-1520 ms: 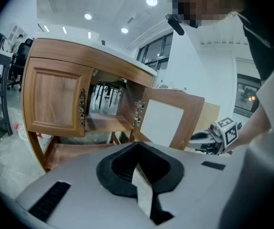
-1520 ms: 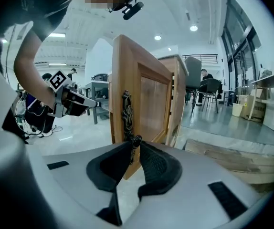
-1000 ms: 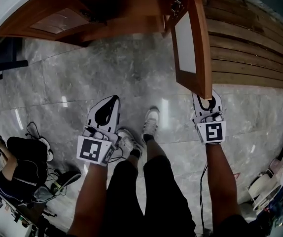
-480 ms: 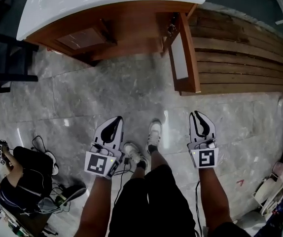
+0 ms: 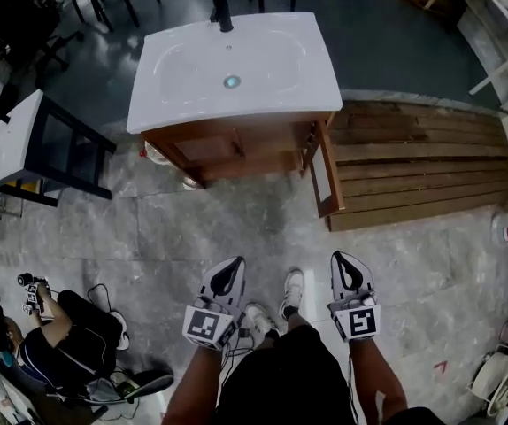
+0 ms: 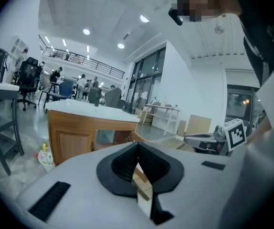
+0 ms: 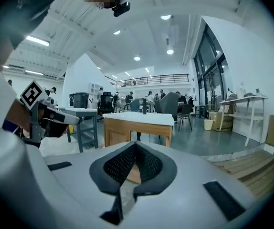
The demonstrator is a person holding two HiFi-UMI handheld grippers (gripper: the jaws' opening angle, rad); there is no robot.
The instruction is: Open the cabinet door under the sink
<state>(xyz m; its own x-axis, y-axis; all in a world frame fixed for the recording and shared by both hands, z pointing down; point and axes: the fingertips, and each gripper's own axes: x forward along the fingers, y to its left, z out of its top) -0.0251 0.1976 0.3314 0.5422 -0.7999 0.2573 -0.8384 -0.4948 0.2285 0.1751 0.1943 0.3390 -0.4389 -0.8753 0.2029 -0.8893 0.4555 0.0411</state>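
Rigid, likely light hinged door [image 5: 327, 180], already swung open; take by free near edge. Left gripper [image 5: 233, 266] and right gripper [image 5: 342, 262] pressed together, empty.

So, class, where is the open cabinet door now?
In the head view, the cabinet door stands swung out at the right end of the cabinet under the white sink, beside the slatted boards.

Right claw [image 5: 342, 260] off the cabinet door [image 5: 326, 181], shut and empty; left claw [image 5: 234, 265] likewise farther back.
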